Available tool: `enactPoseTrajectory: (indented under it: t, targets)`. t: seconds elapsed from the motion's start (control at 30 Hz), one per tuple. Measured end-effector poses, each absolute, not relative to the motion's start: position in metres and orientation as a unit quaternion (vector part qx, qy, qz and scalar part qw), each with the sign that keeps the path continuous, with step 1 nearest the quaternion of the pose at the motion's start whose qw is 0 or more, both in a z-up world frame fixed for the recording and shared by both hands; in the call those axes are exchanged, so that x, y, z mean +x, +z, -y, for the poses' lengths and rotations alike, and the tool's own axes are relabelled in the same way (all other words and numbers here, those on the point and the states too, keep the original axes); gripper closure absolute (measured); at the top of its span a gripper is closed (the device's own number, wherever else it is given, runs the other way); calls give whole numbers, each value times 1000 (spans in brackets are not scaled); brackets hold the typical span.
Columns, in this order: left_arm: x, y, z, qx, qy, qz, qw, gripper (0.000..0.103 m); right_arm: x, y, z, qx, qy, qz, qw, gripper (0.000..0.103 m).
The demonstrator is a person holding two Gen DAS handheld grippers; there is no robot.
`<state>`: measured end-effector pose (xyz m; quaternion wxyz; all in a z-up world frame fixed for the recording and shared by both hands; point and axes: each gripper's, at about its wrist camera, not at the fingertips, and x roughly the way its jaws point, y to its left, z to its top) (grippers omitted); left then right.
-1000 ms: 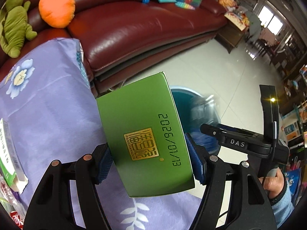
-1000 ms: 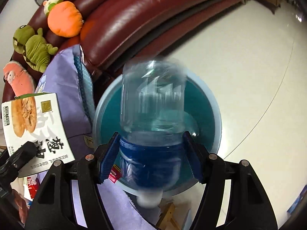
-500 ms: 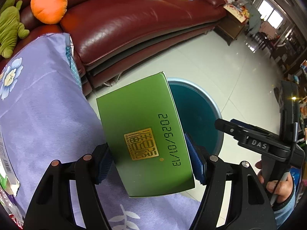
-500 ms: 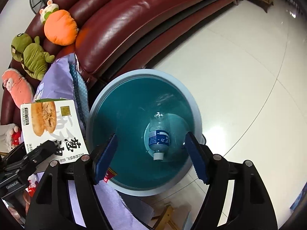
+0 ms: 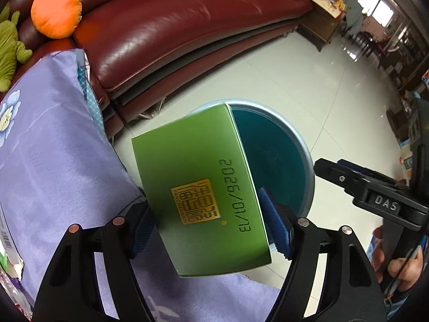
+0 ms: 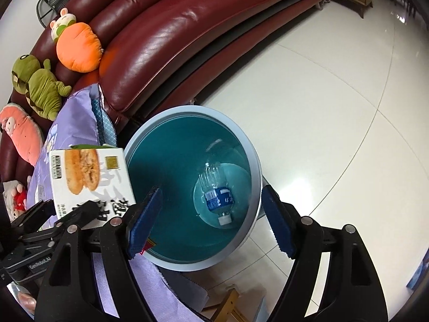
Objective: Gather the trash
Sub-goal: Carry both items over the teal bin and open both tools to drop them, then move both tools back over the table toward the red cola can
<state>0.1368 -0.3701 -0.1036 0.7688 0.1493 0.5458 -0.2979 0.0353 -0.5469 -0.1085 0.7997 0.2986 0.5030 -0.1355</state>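
Over the near rim of the teal bin [image 5: 307,166]: green carton [image 5: 193,177] between the just-opening jaws of the left gripper [image 5: 207,222], pad pressure impossible to confirm. Judged light, stiff, slick-faced; best taken across the narrow side walls. Against one second earlier: plastic bottle [image 6: 215,196] gone from the right gripper [image 6: 211,214], now on the bin floor, those jaws just opened, empty.
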Motion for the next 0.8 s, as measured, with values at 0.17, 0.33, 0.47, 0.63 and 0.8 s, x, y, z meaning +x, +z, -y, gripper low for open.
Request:
enactPoseTrajectory:
  t: [0.17, 0.33, 0.47, 0.63, 0.8]
  targets:
    - [136, -106, 364, 140, -296, -551, 767, 23, 32, -106, 548, 294, -142, -506, 798, 30]
    - [134, -105, 350, 118, -292, -560, 766, 23, 32, -104, 544, 285, -145, -511, 798, 30]
    - [131, -102, 339, 105, -290, -562, 767, 19, 30, -98, 540, 279, -149, -512, 799, 27]
    - [123, -95, 317, 83, -286, -564, 770, 17, 26, -88, 531, 266, -151, -514, 801, 26]
    - [115, -82, 287, 66, -280, -557, 779, 16, 22, -73, 515, 253, -147, -512, 808, 26]
